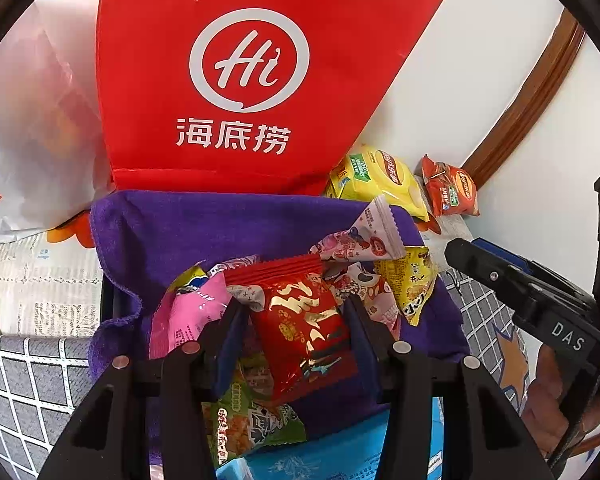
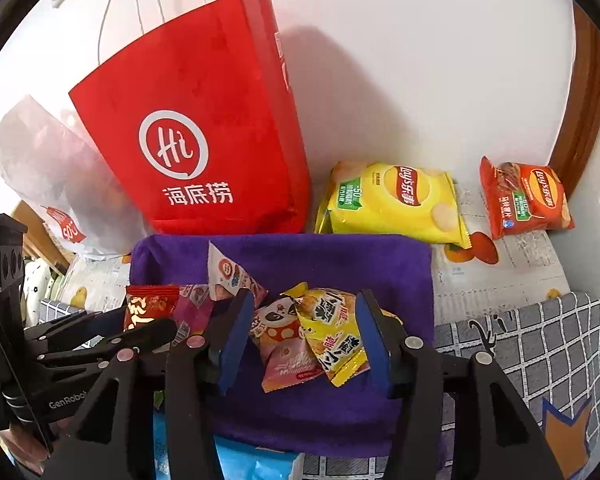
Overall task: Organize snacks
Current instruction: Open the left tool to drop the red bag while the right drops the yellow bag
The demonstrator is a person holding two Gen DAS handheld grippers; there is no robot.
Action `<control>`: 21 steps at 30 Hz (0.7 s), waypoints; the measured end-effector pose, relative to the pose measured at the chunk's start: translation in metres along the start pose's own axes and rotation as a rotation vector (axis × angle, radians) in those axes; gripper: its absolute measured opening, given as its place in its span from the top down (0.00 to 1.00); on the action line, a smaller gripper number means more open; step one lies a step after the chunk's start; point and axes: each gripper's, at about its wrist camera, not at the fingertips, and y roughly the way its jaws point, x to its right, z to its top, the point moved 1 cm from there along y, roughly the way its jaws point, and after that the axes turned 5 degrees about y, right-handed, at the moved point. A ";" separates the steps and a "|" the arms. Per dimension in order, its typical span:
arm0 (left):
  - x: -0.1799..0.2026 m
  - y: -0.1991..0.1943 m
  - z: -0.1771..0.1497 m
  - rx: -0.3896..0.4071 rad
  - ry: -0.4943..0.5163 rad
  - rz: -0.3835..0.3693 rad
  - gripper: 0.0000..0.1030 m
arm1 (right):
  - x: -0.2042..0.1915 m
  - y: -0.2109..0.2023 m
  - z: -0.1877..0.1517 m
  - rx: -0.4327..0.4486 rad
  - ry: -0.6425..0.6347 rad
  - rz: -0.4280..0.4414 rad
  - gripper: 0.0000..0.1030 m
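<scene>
A purple cloth (image 1: 180, 232) (image 2: 340, 256) lines a box that holds several small snack packets. My left gripper (image 1: 296, 304) is shut on a red packet with gold lettering (image 1: 304, 328) (image 2: 152, 308), held just above the pile. My right gripper (image 2: 304, 294) stands open over the cloth. A yellow packet (image 2: 332, 332) (image 1: 412, 284) and a pink-and-white packet (image 2: 288, 360) lie between its blue pads, unpressed. In the left wrist view the right gripper (image 1: 460, 248) reaches in from the right. A white triangular packet (image 1: 372, 232) (image 2: 224, 272) sticks up behind.
A red paper bag (image 1: 252, 80) (image 2: 204, 120) stands behind the box, with a white plastic bag (image 1: 28, 120) (image 2: 40, 160) to its left. A yellow crisp bag (image 2: 396, 200) and an orange-red crisp bag (image 2: 528, 196) lean on the wall. A blue packet (image 1: 340, 452) lies at the front.
</scene>
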 end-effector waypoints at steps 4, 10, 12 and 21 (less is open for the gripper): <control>0.001 0.000 0.000 -0.002 -0.005 0.000 0.44 | 0.002 -0.001 0.000 0.007 0.002 -0.022 0.49; 0.001 -0.003 0.002 -0.015 -0.017 -0.009 0.31 | 0.004 -0.005 0.002 0.025 0.020 -0.029 0.49; 0.000 -0.006 0.002 -0.011 -0.028 -0.025 0.29 | 0.004 -0.007 0.003 0.029 0.024 -0.031 0.49; 0.008 -0.033 0.005 0.048 0.000 -0.030 0.29 | -0.005 -0.025 0.002 0.077 0.010 -0.056 0.45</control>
